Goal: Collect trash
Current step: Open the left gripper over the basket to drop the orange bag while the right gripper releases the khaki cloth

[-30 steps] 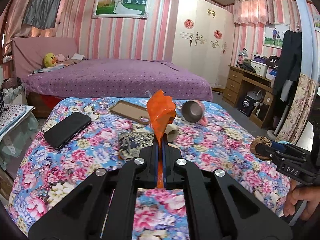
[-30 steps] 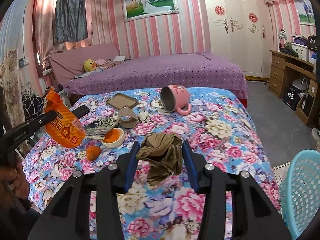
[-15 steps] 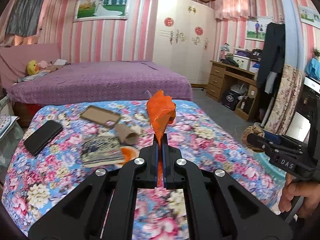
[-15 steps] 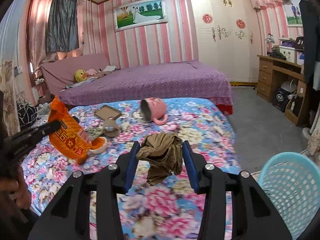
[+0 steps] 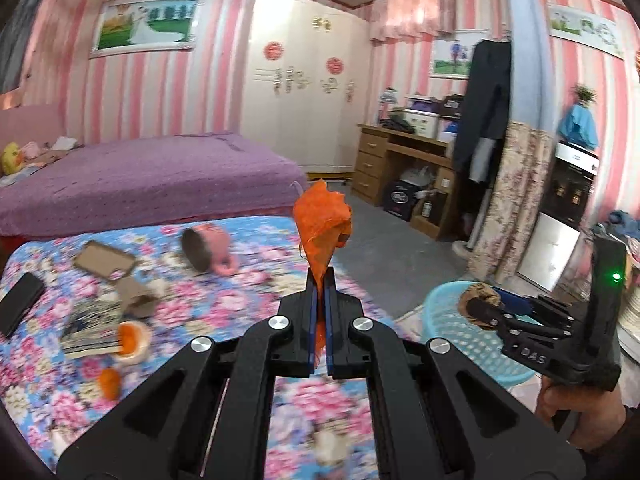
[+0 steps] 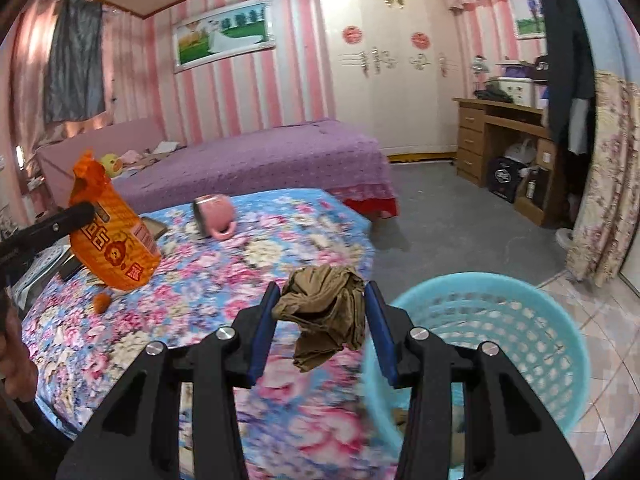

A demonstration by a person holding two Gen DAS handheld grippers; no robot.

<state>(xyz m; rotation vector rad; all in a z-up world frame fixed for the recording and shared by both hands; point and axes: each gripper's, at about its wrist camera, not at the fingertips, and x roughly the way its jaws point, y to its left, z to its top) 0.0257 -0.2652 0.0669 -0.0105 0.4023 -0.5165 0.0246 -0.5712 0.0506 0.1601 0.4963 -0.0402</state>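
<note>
Both hands have swung away from the flowery bed point(image 6: 208, 300) toward the blue basket point(image 6: 500, 292). The left gripper point(image 5: 320, 280) pinches the orange snack bag point(image 5: 322, 224) tight. The right gripper point(image 6: 320, 300) squeezes a crumpled brown wad point(image 6: 324, 312) beside the basket rim.

Only readable bit is "DAS" on the right gripper point(image 5: 480, 307) body; the orange snack bag point(image 6: 114, 240) print's too blurry.
</note>
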